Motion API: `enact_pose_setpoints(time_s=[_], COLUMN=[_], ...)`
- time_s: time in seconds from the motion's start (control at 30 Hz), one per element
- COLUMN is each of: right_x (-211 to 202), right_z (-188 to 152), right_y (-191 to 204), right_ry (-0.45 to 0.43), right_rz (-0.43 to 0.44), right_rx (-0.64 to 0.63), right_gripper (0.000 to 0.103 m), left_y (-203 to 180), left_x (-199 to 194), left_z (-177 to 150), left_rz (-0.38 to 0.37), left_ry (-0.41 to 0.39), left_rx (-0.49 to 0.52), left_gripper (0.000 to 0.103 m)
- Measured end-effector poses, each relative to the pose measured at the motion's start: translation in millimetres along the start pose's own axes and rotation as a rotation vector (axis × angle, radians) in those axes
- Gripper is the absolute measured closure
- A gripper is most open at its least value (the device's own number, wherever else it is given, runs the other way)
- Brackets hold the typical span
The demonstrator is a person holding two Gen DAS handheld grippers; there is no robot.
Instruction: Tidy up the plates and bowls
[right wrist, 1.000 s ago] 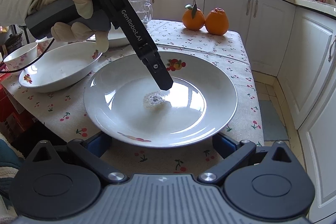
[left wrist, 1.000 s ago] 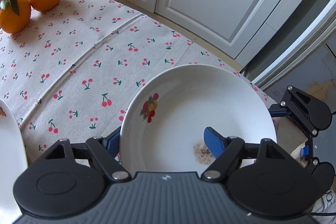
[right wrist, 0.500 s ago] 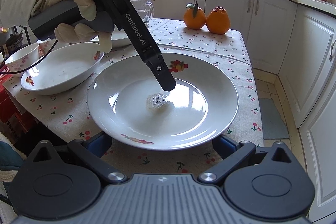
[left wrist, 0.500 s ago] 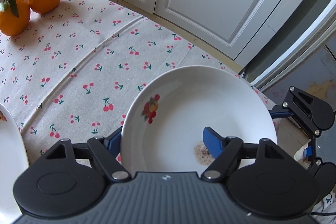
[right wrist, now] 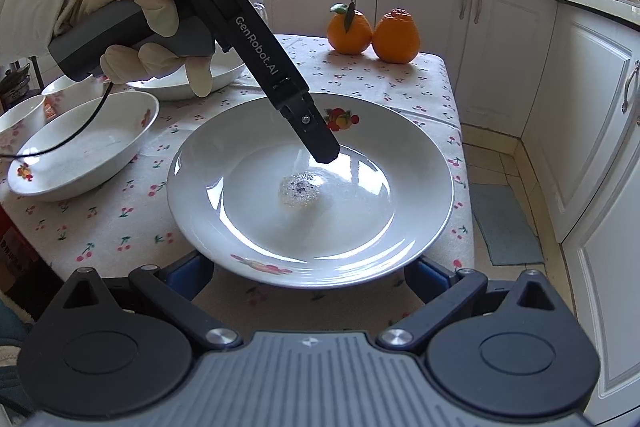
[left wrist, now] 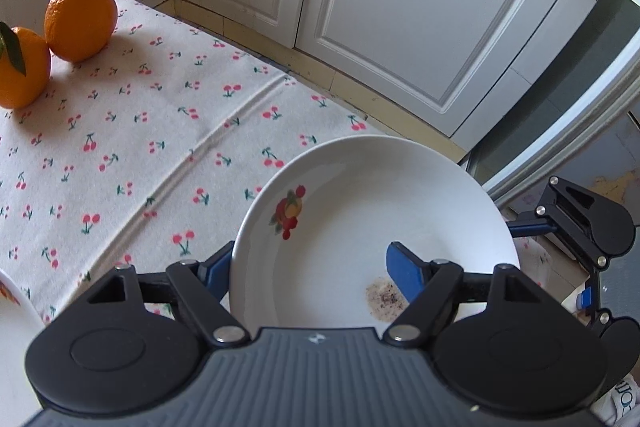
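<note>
A large white plate (right wrist: 380, 219) with fruit decals and a speckled food stain (right wrist: 298, 191) hangs over the near edge of the cherry-print tablecloth (right wrist: 400, 87). My left gripper (left wrist: 308, 263) straddles the plate (left wrist: 360, 219). One blue pad is outside under the rim, the other inside by the stain (left wrist: 384, 301), and the jaws are shut on the plate wall. In the right wrist view a gloved hand (right wrist: 140, 23) holds that gripper, and one finger (right wrist: 316, 135) reaches down into the plate. My right gripper (right wrist: 306, 275) is open, its fingers spread wide beneath the near rim.
Two oranges (right wrist: 372, 31) sit at the table's far end. A deep oval bowl (right wrist: 80, 155) lies left of the plate. Another dish (right wrist: 224, 71) and small bowls (right wrist: 20, 115) are behind it. White cabinets (right wrist: 580, 107) stand close on the right, across a strip of floor.
The plate and both grippers have shifted together across the cloth, away from the oval bowl. In the left wrist view the oranges and cabinets have slid downward. The jaws look unchanged.
</note>
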State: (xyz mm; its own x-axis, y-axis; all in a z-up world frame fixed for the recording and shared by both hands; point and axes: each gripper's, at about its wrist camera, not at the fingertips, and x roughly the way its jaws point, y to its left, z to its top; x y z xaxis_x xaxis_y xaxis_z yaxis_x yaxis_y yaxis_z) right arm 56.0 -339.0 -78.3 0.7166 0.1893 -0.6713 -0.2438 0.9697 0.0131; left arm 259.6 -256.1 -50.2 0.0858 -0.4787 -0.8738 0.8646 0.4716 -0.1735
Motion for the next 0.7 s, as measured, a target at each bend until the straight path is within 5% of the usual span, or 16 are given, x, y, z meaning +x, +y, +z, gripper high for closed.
enact_pose_setpoints(time_s=[0.7], right_x=[32.9], right_z=[27.3], right_y=[-26.5], right_ry=[-0.001], right_rz=[-0.034], right_rx=[0.007], right_gripper=[0.0], left_y=[31.1], left_x=[18.1], left_z=[28.7], left_rz=[0.03], left_ry=[-0.037], left_rx=[-0.041], left_gripper=[0.026])
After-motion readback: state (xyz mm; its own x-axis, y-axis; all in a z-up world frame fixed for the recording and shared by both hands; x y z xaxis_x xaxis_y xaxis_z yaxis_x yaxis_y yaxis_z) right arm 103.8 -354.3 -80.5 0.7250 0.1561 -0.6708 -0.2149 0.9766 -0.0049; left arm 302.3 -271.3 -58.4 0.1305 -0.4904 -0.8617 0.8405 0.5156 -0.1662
